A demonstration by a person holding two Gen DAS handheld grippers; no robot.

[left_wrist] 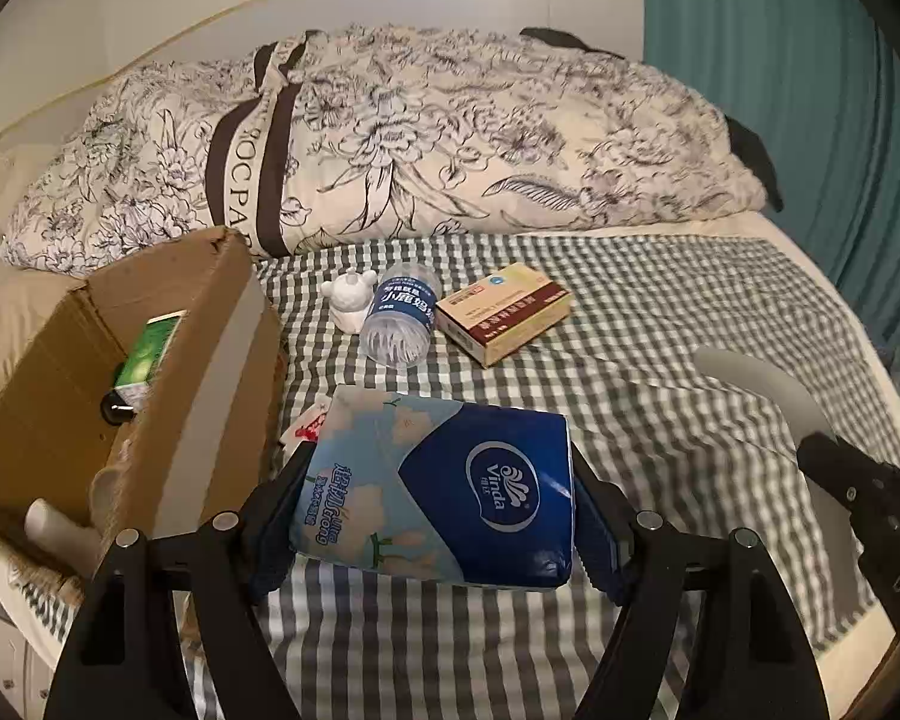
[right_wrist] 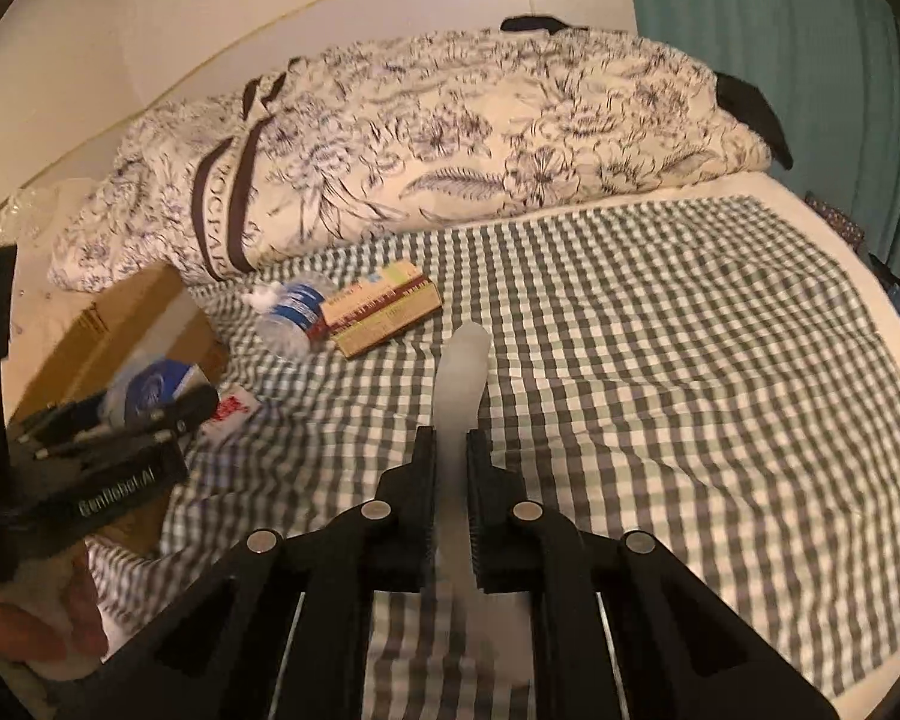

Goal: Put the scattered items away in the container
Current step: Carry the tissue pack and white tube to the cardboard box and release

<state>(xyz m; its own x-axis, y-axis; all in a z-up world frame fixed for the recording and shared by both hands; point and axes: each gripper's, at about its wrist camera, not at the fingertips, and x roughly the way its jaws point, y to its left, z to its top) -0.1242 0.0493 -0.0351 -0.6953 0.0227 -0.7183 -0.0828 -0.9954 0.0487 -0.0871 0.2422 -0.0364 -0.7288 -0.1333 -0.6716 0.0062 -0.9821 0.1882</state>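
We are over a bed spread with a grey-and-white checked cloth [left_wrist: 660,324], a flowered quilt [left_wrist: 450,138] heaped along its far side and a teal curtain [left_wrist: 810,90] to the right. Our left gripper [left_wrist: 435,507] stands wide but loaded: its pads press the two ends of a blue tissue pack [left_wrist: 444,492], whose long axis runs crosswise between the fingers. The cardboard box [left_wrist: 210,324] lies to that gripper's left and close by, so we judge the coming move a short carry leftward over its near wall. Our right gripper [right_wrist: 451,480] is clamped narrow on a pale, flat, elongated thing [right_wrist: 462,372] that points straight ahead along the fingers; it sits farther from the box, with the left gripper between. Inside the box we see a green carton [left_wrist: 150,354], a small dark thing below it and a white tube-like item at the near corner. A water bottle [left_wrist: 399,318], a small white figurine [left_wrist: 348,300] and a tan box [left_wrist: 504,318] lie together on the cloth, awaiting pickup.
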